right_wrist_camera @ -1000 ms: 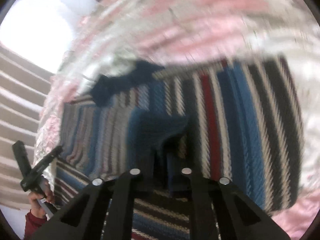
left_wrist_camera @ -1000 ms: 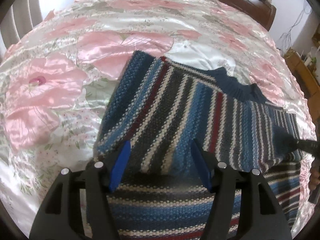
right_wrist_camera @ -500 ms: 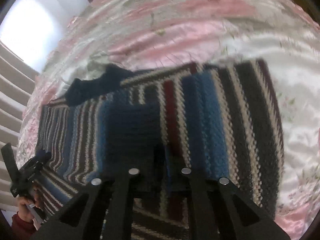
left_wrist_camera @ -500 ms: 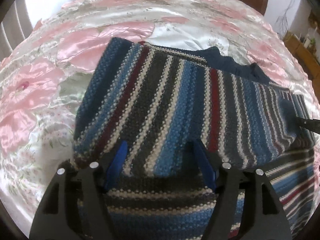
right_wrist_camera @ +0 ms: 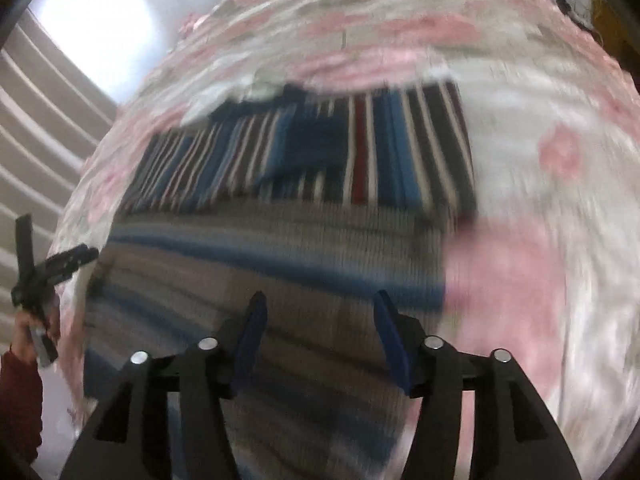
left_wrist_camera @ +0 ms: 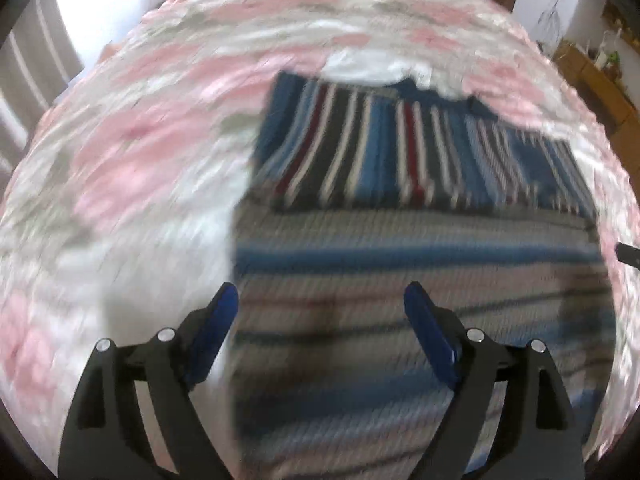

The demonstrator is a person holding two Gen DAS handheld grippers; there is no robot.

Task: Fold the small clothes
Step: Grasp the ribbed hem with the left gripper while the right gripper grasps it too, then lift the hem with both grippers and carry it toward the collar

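Sweater (left_wrist_camera: 420, 216) is lying flat on the pink floral bedspread (left_wrist_camera: 132, 152), its far part doubled over so the vertical stripes are sitting on top of the horizontal ones. I am holding the left gripper (left_wrist_camera: 320, 300) released, jaws spread with nothing between them, above the near left edge. The right gripper (right_wrist_camera: 318, 304) is likewise released and empty, hanging over the near half. Both views are smeared by motion, so I am judging loosely. I judge the fold just laid needs checking before the next one: I should be lining up the folded edge square across the body, then taking both near corners evenly so the knit is not skewing. I am counting one sweater, one bedspread, two grippers, and one hand (right_wrist_camera: 38, 326) in a dark red sleeve (right_wrist_camera: 18, 408).
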